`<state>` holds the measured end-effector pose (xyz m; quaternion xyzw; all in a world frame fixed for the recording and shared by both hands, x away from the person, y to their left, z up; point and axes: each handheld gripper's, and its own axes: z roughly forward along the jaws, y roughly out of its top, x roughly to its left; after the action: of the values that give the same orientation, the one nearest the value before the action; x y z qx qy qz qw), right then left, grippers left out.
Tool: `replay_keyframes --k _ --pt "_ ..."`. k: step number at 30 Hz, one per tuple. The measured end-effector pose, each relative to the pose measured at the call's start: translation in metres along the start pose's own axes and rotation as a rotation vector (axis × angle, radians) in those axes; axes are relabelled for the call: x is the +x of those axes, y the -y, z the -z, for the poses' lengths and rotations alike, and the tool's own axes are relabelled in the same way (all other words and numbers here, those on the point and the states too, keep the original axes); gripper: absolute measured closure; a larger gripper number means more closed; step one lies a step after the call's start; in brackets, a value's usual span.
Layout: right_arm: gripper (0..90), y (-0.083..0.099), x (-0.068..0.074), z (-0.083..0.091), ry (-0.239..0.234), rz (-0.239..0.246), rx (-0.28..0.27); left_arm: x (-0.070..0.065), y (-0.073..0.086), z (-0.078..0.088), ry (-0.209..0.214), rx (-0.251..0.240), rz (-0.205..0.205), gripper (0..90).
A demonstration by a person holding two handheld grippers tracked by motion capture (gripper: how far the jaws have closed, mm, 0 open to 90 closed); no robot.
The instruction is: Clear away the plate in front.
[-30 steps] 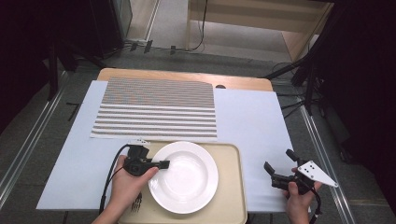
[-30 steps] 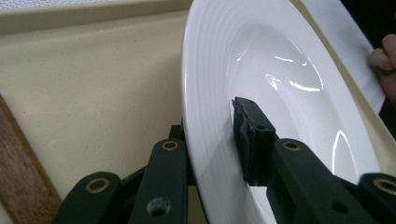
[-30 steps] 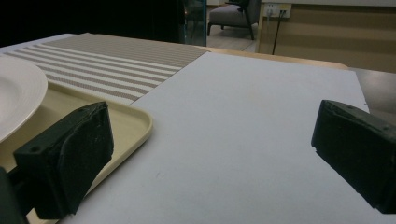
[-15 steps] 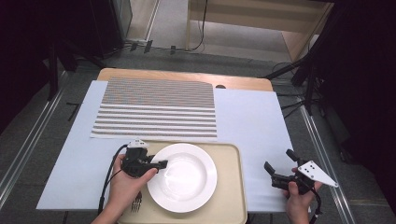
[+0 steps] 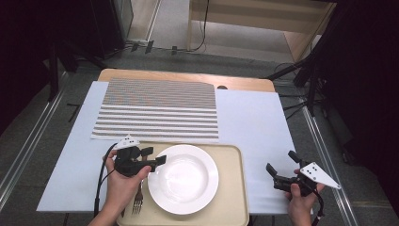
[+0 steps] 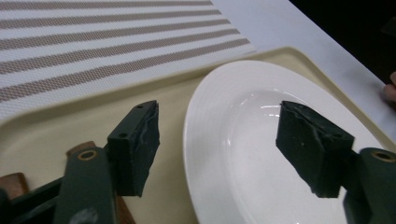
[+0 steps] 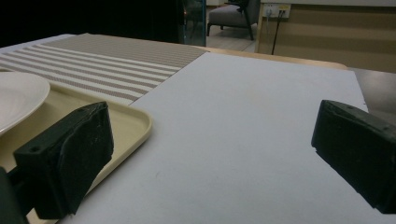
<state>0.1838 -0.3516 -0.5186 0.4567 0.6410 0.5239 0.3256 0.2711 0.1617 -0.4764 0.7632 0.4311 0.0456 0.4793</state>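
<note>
A white plate (image 5: 183,179) lies on a beige tray (image 5: 230,197) at the near edge of the table. My left gripper (image 5: 155,156) is at the plate's left rim. Its jaws have just been opening. In the left gripper view the plate (image 6: 252,140) has its rim between the two spread jaws of my left gripper (image 6: 219,149), and neither pad presses on it. My right gripper (image 5: 281,162) rests open over the white table cover (image 5: 254,122) to the right of the tray. In the right gripper view nothing lies between the jaws of my right gripper (image 7: 210,154).
A fork (image 5: 138,202) lies on the tray left of the plate, under my left hand. A striped placemat (image 5: 157,110) spreads across the far half of the cover. The tray's corner (image 7: 126,121) lies left of my right gripper.
The left gripper's jaws have spread apart at the plate's left rim. The plate lies where it was. The right gripper has not moved.
</note>
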Motion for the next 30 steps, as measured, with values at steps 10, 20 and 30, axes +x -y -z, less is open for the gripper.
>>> replay_keyframes --k 10,20,30 --pt "0.0 0.000 0.000 0.000 0.001 0.000 0.003 0.013 0.000 0.016 0.047 -0.098 -0.033 5.5" --pt "0.0 0.000 0.000 -0.001 0.001 0.003 0.002 0.026 0.003 0.031 0.016 -0.178 -0.065 0.0" --pt "0.0 0.000 0.001 0.000 0.005 0.005 0.006 0.041 0.007 0.045 -0.038 -0.210 -0.100 0.0"
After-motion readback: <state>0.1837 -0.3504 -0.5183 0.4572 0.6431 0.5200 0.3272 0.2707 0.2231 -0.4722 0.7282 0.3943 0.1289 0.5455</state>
